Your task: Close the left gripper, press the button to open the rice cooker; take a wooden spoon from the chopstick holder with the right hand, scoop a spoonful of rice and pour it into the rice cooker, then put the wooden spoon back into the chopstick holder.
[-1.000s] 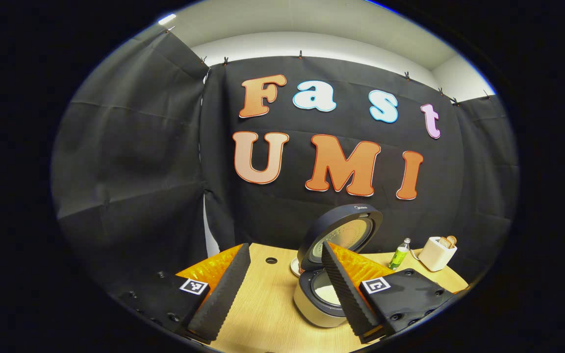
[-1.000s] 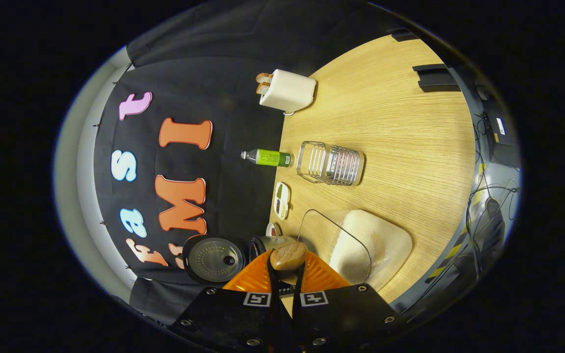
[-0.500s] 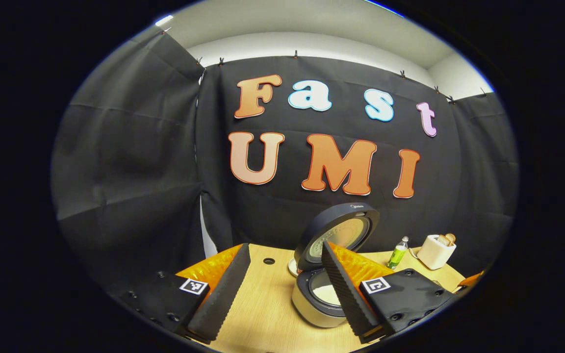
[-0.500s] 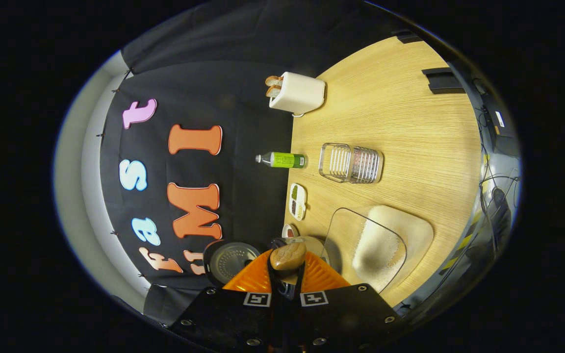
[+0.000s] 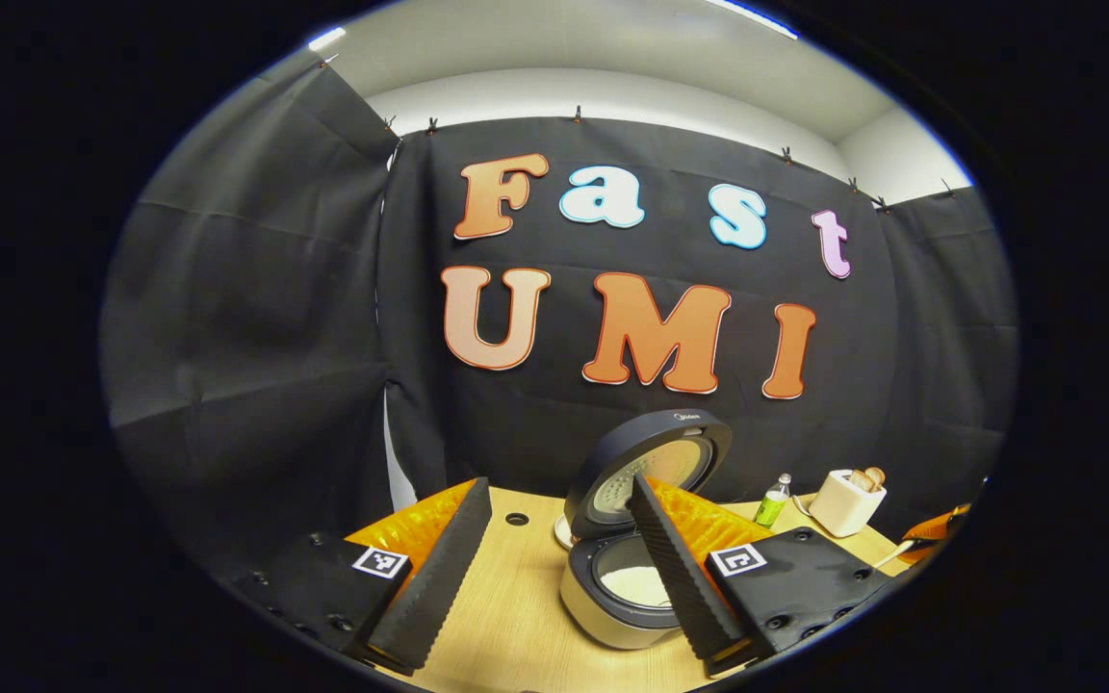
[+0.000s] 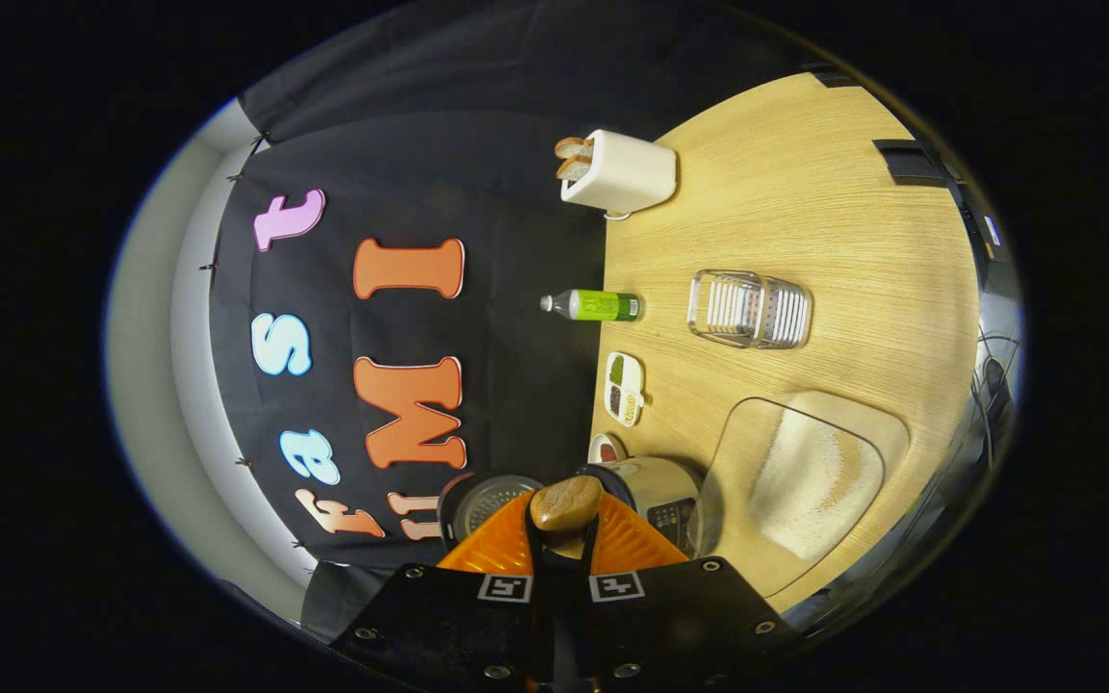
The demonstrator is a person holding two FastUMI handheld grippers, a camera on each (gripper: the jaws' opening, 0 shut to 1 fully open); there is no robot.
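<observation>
The rice cooker point(image 5: 612, 616) stands open on the table, lid point(image 5: 651, 467) up and white rice point(image 5: 633, 584) in its pot. My left gripper point(image 5: 557, 481) is open and holds nothing; the cooker sits behind its right finger point(image 5: 670, 568). My right gripper point(image 6: 562, 529) is shut on the wooden spoon point(image 6: 564, 502), whose brown bowl sticks out past the fingertips. This view is rolled sideways. The cooker point(image 6: 656, 491) and its lid point(image 6: 492, 500) lie just beyond the spoon. The metal chopstick holder point(image 6: 750, 308) stands farther off, and a clear rice container point(image 6: 814, 472) sits beside the cooker.
A green bottle point(image 6: 593, 305), a white toaster with bread point(image 6: 617, 173), a small divided dish point(image 6: 624, 388) and a small red cup point(image 6: 605, 449) line the table's back edge by the cloth wall. The bottle point(image 5: 771, 499) and toaster point(image 5: 843, 500) stand right of the cooker.
The right gripper has shifted with the spoon, so the cooker now sits straight ahead of it and the rice container lies further aside. The left gripper has drifted slightly and stays open.
</observation>
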